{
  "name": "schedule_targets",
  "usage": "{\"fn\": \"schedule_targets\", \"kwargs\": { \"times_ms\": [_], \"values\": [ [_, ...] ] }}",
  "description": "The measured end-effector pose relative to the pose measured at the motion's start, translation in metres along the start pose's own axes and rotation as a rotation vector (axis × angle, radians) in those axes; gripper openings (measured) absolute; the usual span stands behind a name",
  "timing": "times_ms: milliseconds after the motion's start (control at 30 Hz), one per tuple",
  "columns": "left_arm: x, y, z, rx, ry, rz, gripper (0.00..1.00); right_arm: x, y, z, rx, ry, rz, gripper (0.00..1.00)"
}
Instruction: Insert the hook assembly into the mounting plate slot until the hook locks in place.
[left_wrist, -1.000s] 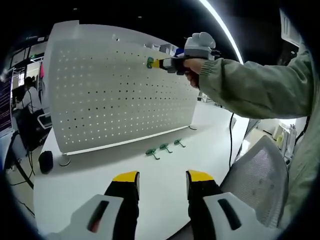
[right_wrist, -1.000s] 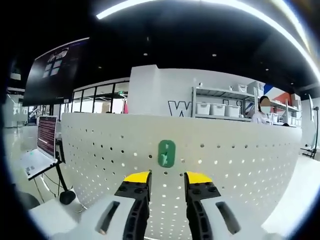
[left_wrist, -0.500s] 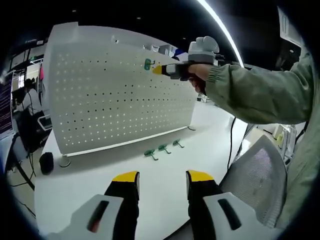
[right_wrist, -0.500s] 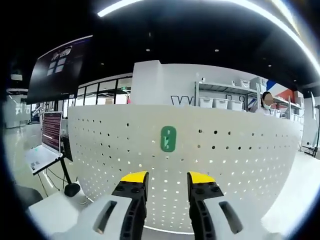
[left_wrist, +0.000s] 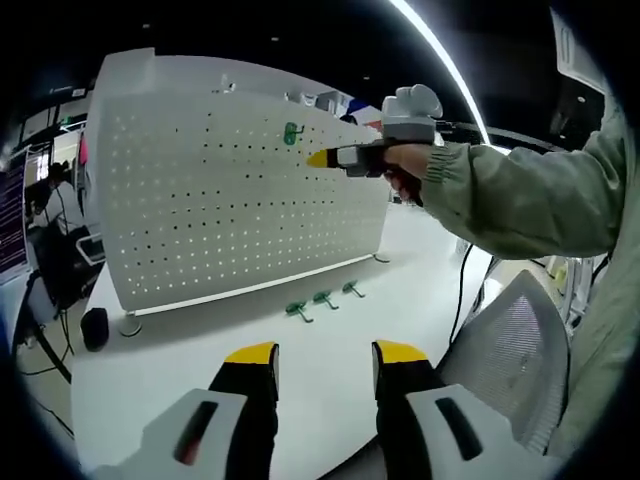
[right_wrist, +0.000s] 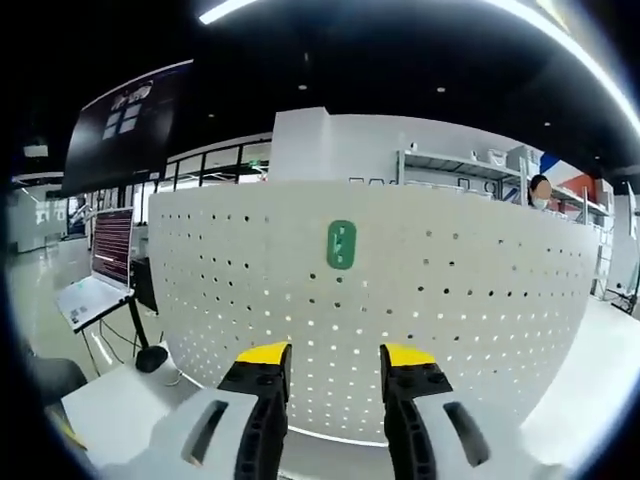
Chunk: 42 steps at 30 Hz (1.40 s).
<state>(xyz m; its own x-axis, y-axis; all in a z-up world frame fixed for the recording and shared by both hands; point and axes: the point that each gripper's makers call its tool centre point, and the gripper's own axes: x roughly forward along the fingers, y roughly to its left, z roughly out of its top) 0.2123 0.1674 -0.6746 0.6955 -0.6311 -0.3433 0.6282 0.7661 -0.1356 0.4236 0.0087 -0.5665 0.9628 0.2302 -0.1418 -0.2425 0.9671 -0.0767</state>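
A green hook (right_wrist: 341, 246) hangs in the upper rows of the white perforated mounting plate (right_wrist: 480, 300), seen from the side as a green hook (left_wrist: 291, 133) on the white perforated mounting plate (left_wrist: 200, 200). My right gripper (right_wrist: 335, 356) is open and empty, a short way back from the plate and below the hook. In the left gripper view the right gripper (left_wrist: 318, 158) shows, held in a person's hand on a green sleeve. My left gripper (left_wrist: 323, 354) is open over the white table (left_wrist: 180, 360). Three more green hooks (left_wrist: 320, 301) lie on the table before the plate.
A mesh-backed chair (left_wrist: 510, 340) stands at the table's right edge. A small dark object (left_wrist: 92, 325) sits by the plate's left foot. A laptop on a stand (right_wrist: 95, 290) and shelving with bins (right_wrist: 470, 170) stand beyond the plate.
My right gripper has drawn back from the plate and dropped lower, leaving the green hook hanging in the plate. The left gripper has stayed still.
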Motion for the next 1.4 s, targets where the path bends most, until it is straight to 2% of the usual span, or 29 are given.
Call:
{"fn": "schedule_targets", "kwargs": {
  "times_ms": [533, 767, 1400],
  "values": [
    [-0.005, -0.011, 0.002, 0.018, 0.001, 0.002, 0.39, -0.024, 0.006, -0.034, -0.017, 0.075, 0.045, 0.38],
    [-0.007, -0.014, 0.005, 0.034, 0.001, 0.003, 0.39, -0.039, 0.009, -0.053, -0.02, 0.112, 0.069, 0.4],
    [0.0, -0.026, 0.003, 0.038, 0.013, 0.024, 0.39, -0.084, 0.009, -0.087, -0.013, 0.164, 0.129, 0.4]
  ]
}}
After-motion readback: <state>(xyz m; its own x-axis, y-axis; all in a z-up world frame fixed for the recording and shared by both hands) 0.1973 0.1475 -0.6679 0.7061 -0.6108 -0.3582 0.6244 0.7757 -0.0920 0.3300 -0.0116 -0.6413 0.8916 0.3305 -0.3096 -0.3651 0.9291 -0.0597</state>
